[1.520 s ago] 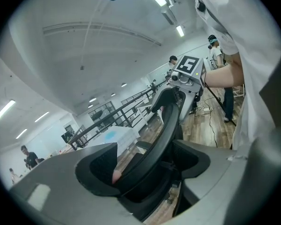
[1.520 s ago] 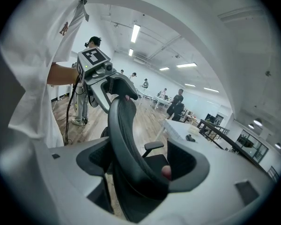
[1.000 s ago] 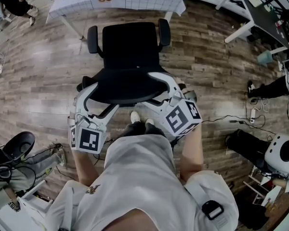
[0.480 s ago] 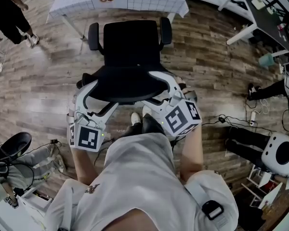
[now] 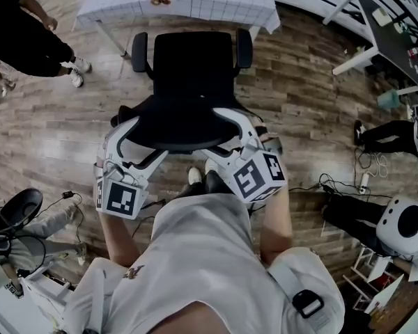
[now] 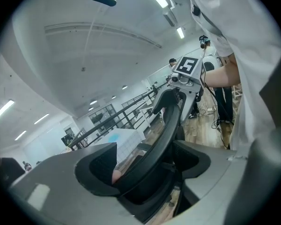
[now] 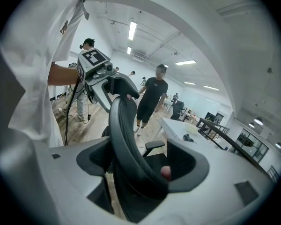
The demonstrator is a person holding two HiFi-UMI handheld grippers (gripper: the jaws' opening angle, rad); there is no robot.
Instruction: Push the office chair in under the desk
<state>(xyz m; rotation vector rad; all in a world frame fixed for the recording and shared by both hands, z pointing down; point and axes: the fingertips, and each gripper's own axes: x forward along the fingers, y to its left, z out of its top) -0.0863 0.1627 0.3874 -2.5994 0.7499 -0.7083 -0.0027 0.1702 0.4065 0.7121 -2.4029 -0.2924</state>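
A black office chair (image 5: 194,65) faces a desk (image 5: 216,2) covered with a white grid cloth at the top of the head view. Its seat front lies just short of the desk's edge. My left gripper (image 5: 130,131) is clamped on the left end of the backrest's top rim (image 5: 181,122), and my right gripper (image 5: 240,125) on the right end. In the left gripper view the curved rim (image 6: 165,125) runs between the jaws of the left gripper (image 6: 147,165). The right gripper (image 7: 140,165) holds the backrest (image 7: 124,139) the same way.
A person in black (image 5: 28,40) walks at the upper left, close to the desk's left leg (image 5: 108,37). Another desk's white legs (image 5: 348,51) stand at the upper right. Cables (image 5: 334,183), a seated person's legs (image 5: 386,132) and a round white device (image 5: 407,225) lie right. A dark chair (image 5: 17,211) stands at lower left.
The chair has rolled a little toward the desk with both grippers on its backrest. The person in black has walked further into view at the upper left.
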